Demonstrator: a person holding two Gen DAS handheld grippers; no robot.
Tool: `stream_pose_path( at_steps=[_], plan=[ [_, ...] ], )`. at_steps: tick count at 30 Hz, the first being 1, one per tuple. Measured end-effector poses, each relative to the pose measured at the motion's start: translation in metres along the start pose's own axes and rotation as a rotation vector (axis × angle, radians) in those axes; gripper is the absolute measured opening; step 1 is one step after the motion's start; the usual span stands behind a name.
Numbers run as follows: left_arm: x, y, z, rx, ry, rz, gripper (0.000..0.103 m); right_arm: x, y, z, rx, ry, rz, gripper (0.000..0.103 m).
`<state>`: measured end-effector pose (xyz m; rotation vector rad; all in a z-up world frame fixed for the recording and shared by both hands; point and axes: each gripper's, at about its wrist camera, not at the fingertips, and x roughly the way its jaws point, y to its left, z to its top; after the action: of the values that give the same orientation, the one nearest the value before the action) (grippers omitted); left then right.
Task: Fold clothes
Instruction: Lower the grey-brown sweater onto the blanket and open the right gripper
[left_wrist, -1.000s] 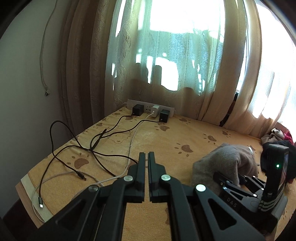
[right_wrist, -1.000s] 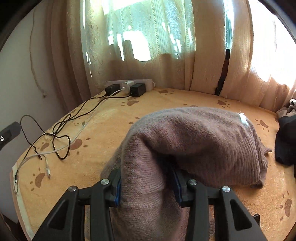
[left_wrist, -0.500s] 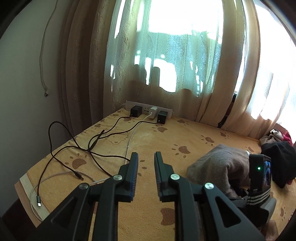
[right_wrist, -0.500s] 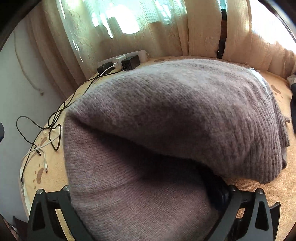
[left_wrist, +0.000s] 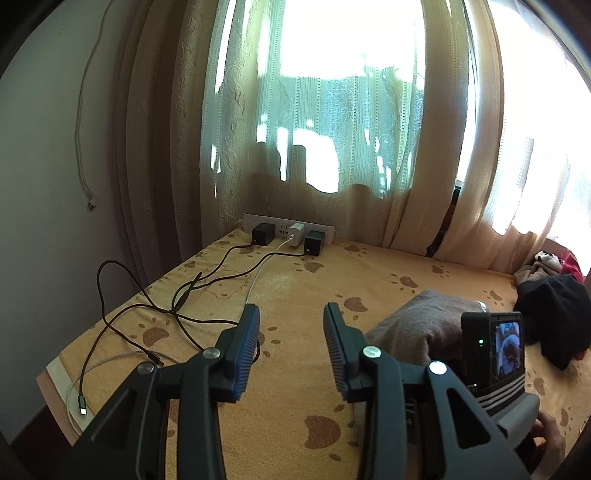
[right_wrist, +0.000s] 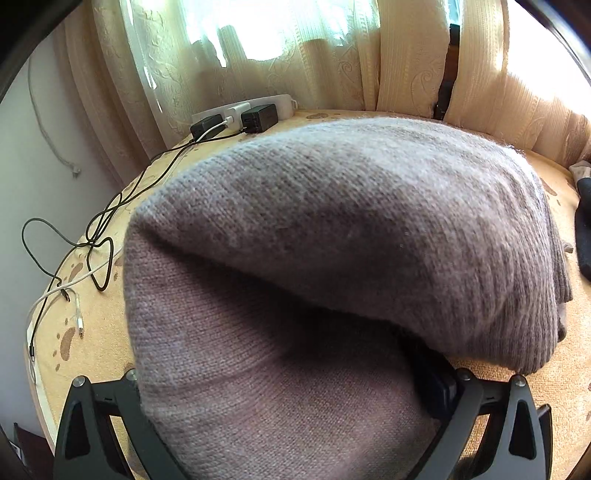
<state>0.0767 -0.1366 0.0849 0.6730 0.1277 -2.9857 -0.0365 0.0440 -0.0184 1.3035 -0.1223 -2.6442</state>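
A grey-brown knitted sweater (right_wrist: 351, 221) lies bunched on the orange paw-print blanket (left_wrist: 295, 280). It fills the right wrist view and drapes between the fingers of my right gripper (right_wrist: 288, 387), which stands wide open; its fingertips are hidden under the knit. In the left wrist view the sweater (left_wrist: 417, 325) lies at the right, with the right gripper's camera body (left_wrist: 491, 354) just in front of it. To the sweater's left, my left gripper (left_wrist: 291, 310) hovers above the blanket. Its jaws are opening and hold nothing.
A white power strip (left_wrist: 288, 229) with chargers sits by the curtain at the back. Black and white cables (left_wrist: 147, 306) trail over the blanket's left side. Dark clothes (left_wrist: 546, 317) are heaped at the far right. A person's hand (left_wrist: 546, 432) shows at the lower right.
My left gripper's jaws have parted from shut. The right gripper's jaws have spread wide off the sweater fold and tipped downward, so the knit now fills its view.
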Motion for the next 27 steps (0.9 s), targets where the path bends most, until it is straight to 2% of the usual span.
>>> stream_pose_path(
  at_steps=[8,14,20,27],
  plan=[
    [-0.001,-0.004,0.008,-0.005,-0.015,0.016,0.046,-0.002,-0.002,0.0,-0.007,0.001,0.002,0.103],
    [-0.001,-0.019,0.014,0.028,-0.027,0.037,0.048,-0.002,-0.002,0.0,-0.015,0.003,0.002,0.103],
    [0.002,-0.03,0.009,0.056,-0.01,0.052,0.053,-0.003,-0.004,-0.001,-0.017,0.004,0.003,0.103],
    [0.008,-0.023,0.002,0.044,0.013,0.062,0.054,-0.001,-0.005,0.001,-0.017,0.004,0.003,0.103]
  ],
)
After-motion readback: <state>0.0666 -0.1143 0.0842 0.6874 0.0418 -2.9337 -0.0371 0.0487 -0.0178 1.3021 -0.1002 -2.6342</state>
